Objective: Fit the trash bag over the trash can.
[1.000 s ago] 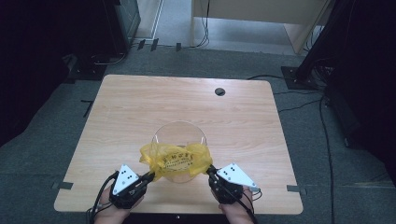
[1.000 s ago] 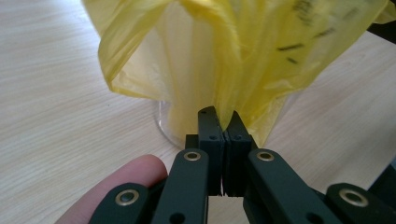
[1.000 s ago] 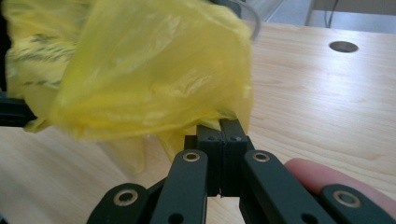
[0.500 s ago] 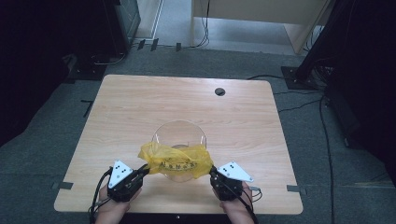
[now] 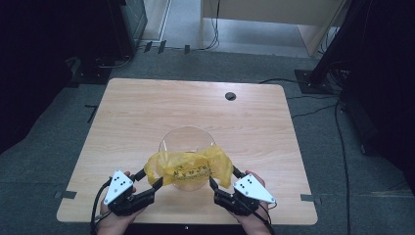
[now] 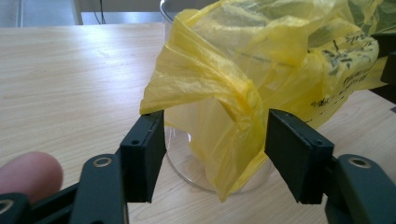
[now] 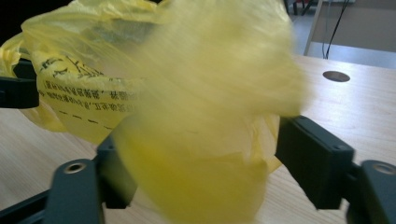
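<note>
Your work sits low in the centre of the high view: a yellow plastic bag [image 5: 190, 166] draped over the near rim of a clear round container [image 5: 187, 152] on the wooden table [image 5: 147, 112], with its long axis running left to right across the frame, from one gripper to the other. The relation to mind is that each end of the bag lies straight ahead of a gripper: the left gripper [image 5: 149, 178] points up and to the right at the bag's left end, the right gripper [image 5: 222, 177] up and to the left at its right end, and both stand about equally near, so neither hand has the advantage. In the left gripper view your left jaws are spread wide, a twisted fold of the bag [image 6: 243, 93] hanging in the gap between them; its edge seems to brush the jaw at left, but nothing is pinched. That view also shows the container's transparent wall [image 6: 187, 140] behind the film, which the high view barely resolves. In the right gripper view your right jaws also stand wide apart with the bag [image 7: 205, 116] bulging between them, but the plastic is blurred, so you cannot tell whether it touches either jaw. Judging from this, closing both on the ends would let you stretch the bag's mouth over the rim.
</note>
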`<state>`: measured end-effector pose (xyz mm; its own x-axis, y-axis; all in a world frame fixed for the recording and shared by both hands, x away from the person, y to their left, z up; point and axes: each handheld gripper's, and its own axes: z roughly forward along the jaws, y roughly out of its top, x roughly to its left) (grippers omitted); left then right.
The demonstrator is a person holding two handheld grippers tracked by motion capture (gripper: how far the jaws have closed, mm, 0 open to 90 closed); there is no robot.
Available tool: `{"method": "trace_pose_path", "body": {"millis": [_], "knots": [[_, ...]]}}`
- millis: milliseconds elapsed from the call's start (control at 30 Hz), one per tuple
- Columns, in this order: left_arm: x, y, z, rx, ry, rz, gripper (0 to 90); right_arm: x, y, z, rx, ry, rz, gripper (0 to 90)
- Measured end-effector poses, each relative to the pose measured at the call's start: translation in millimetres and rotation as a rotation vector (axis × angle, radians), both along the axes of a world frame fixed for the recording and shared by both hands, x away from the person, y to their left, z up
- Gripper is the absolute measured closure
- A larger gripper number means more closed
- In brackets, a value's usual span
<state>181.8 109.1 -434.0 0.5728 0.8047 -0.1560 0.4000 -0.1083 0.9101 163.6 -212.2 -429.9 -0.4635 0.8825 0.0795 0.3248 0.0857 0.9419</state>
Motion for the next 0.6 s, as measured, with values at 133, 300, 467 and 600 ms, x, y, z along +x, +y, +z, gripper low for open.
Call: {"method": "trace_pose_path", "body": {"millis": [133,300,467,600], "knots": [[-1.4,1.7,5.7,-0.026,-0.004,-0.001,33.7,-1.4,-1.7,4.2,0.008,-0.01,-0.01,21.5],[-5.8,1.7,15.7,-0.035,-0.026,-0.009,32.0,-4.1,-4.9,13.9,0.008,-0.056,-0.038,24.5],[-8.8,0.6,23.7,-0.041,-0.044,-0.013,30.3,-6.3,-6.6,24.1,0.017,-0.091,-0.039,30.6],[-10.7,-0.3,26.4,-0.038,-0.049,-0.016,29.6,-0.5,-1.4,23.1,-0.04,-0.079,-0.06,46.2]]}}
